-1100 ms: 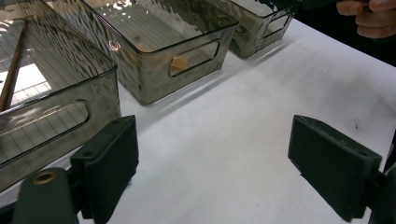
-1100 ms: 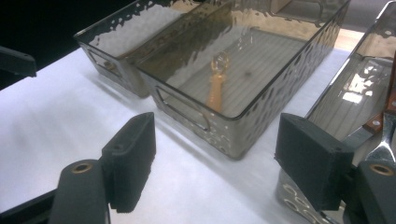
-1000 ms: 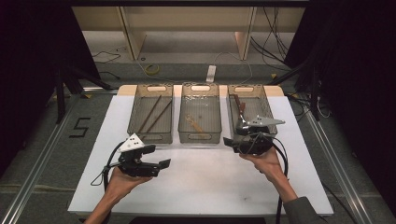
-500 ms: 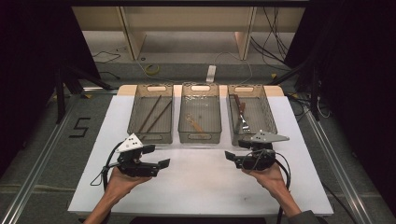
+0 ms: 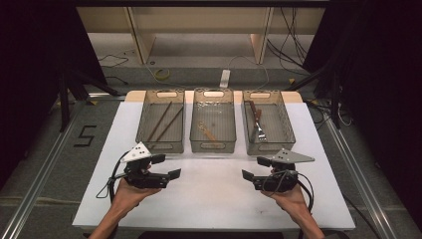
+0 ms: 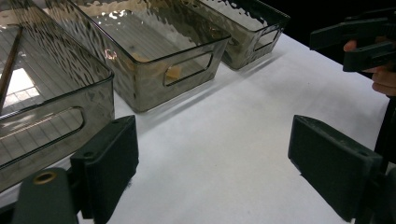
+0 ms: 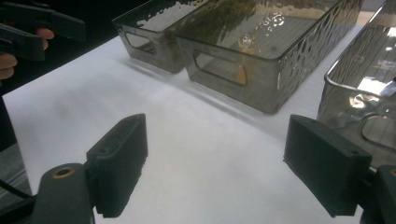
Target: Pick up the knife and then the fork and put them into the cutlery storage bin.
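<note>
The fork point(image 5: 259, 130) lies in the right bin point(image 5: 284, 119), in the upper right of the high view, its handle slanting toward the far rim; it looks already put away, nothing pinching it. The middle bin point(image 5: 213, 145) holds a pale wooden spoon-like piece point(image 5: 207, 132) near its centre, and the left bin point(image 5: 160, 145) holds two dark chopsticks point(image 5: 164, 121) laid on a slant; so each bin seems to have its share, and the white table point(image 5: 214, 199) in the lower half of the frame carries no loose utensil that I can see; by that reading the sorting is at or close to its end.

The right gripper point(image 5: 253, 169) sits low and right of centre, just below the right bin, held over bare cloth; its jaws have just been opening and now stand spread wide with nothing between them, which its own view point(image 7: 212, 172) confirms. The left gripper point(image 5: 166, 167) hovers at lower left, jaws likewise spread and empty point(image 6: 212, 172). What may be left is only to draw both hands back.
</note>
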{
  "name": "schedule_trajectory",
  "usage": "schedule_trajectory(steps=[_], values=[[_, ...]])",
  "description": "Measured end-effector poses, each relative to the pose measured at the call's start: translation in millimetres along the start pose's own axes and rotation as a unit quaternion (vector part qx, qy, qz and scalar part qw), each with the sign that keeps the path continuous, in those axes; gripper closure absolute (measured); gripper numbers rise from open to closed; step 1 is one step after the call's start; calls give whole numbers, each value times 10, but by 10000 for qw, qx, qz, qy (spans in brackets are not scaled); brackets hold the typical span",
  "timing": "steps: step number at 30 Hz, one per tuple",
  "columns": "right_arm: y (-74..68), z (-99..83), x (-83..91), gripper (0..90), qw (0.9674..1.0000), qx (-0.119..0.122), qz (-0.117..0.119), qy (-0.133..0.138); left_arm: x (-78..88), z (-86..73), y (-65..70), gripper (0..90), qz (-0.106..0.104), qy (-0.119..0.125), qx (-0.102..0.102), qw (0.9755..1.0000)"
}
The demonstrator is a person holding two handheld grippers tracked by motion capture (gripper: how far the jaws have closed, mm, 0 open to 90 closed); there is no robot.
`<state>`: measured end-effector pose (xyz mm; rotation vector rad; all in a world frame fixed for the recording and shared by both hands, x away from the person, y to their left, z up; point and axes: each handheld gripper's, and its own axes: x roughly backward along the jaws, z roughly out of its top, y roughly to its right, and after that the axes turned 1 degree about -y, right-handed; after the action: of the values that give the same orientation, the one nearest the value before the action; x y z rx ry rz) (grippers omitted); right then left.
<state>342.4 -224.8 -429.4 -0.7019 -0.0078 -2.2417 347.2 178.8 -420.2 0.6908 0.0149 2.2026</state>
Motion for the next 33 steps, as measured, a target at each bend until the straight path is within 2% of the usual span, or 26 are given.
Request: schedule_trajectory(steps=[19,33], values=[[-32,-176,104,200,9999,-73,-44,69,16,-30,34,154,-78,-13,18,10000],[-28,-175,120,190,9998,-17,-148,106,16,-29,32,154,-76,-5,14,10000]])
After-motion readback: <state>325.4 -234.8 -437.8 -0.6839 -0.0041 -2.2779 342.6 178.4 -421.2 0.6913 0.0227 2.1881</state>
